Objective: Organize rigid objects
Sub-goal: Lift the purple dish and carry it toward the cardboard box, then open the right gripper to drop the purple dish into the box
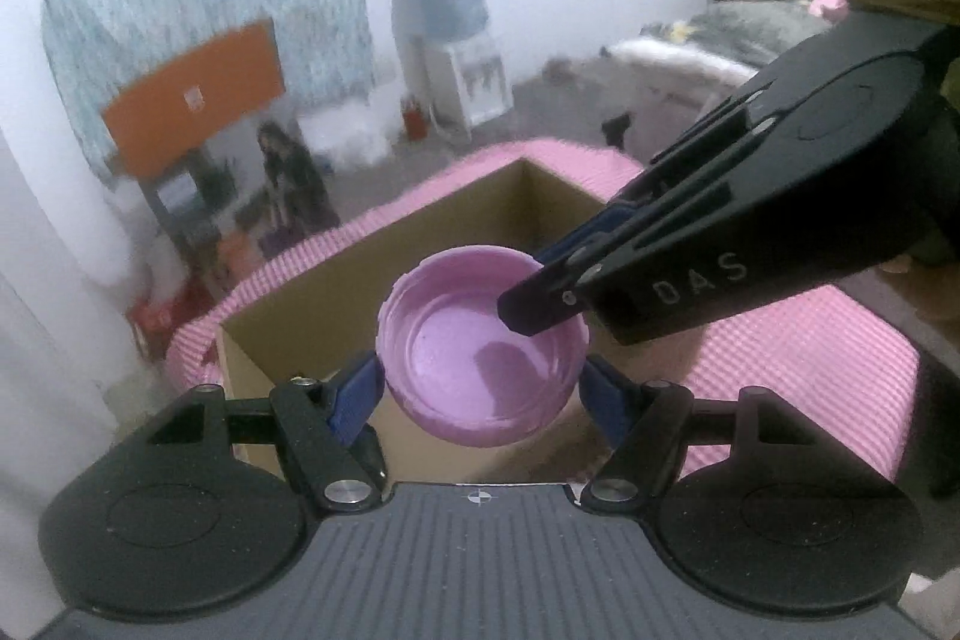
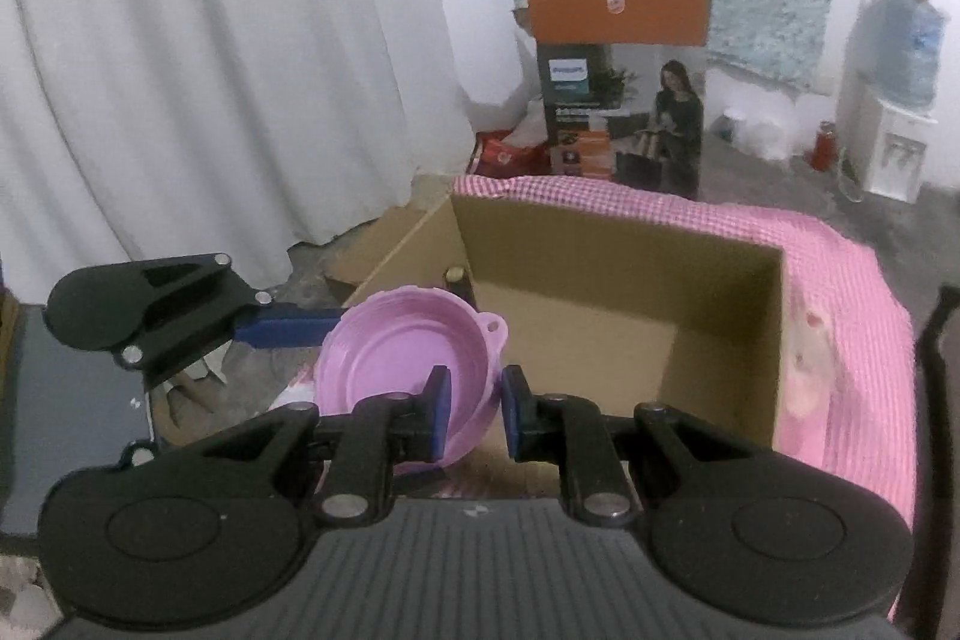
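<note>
**A:** what's the room like? counts?

**B:** pink checked cloth [image 2: 840, 268] over the counter, white curtain [image 2: 210, 70], grey floor. One open cardboard box [image 2: 600, 280], one lilac plastic lid [image 1: 480, 346], held above the box's near edge. Left gripper [image 1: 480, 388] fingers clamp its sides; right gripper [image 2: 471, 409] fingers pinch its rim.

Desk draped in a pink checked cloth [image 2: 852, 280]; an open brown cardboard box [image 2: 600, 280] stands directly on it, occupying the left end, the cloth exposed along its far and right edges.
</note>
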